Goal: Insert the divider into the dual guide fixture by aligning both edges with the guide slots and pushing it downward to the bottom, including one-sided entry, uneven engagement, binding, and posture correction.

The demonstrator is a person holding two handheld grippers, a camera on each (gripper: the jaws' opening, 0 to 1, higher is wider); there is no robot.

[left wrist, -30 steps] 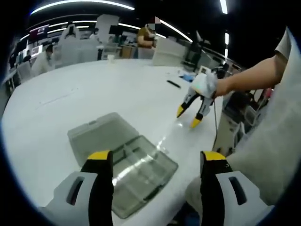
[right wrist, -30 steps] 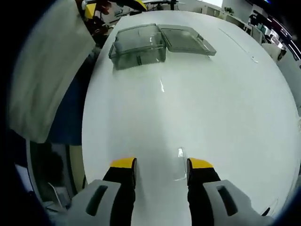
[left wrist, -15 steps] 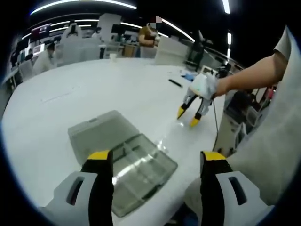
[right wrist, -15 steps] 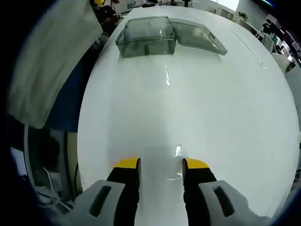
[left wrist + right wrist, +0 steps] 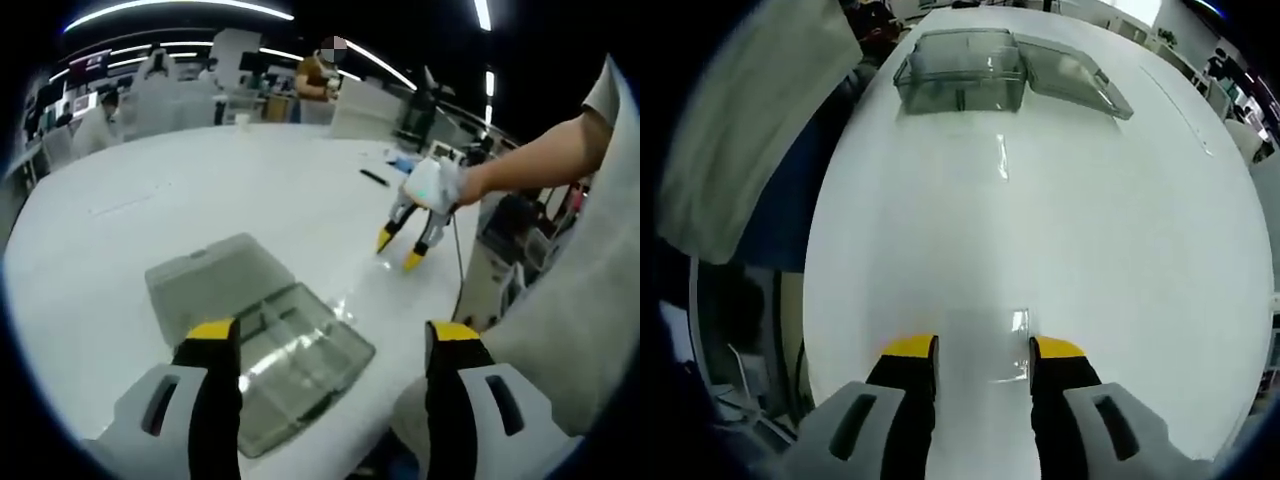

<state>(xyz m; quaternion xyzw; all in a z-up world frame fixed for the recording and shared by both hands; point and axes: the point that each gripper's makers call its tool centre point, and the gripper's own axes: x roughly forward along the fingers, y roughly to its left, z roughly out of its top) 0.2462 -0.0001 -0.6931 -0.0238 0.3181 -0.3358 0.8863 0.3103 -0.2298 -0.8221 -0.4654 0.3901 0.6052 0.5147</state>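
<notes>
On the table (image 5: 1120,250), one fixture (image 5: 962,82), one divider (image 5: 1019,322), two grippers (image 5: 983,348) (image 5: 327,335)

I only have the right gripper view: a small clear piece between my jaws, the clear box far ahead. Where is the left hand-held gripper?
Observer: The left hand-held gripper hangs over the clear box, jaws wide apart, holding nothing.
Operator: Anything on the table behind my camera?
Observer: A thin black object lies on the table, on the far side of the right hand-held gripper from the box and apart from it.
</notes>
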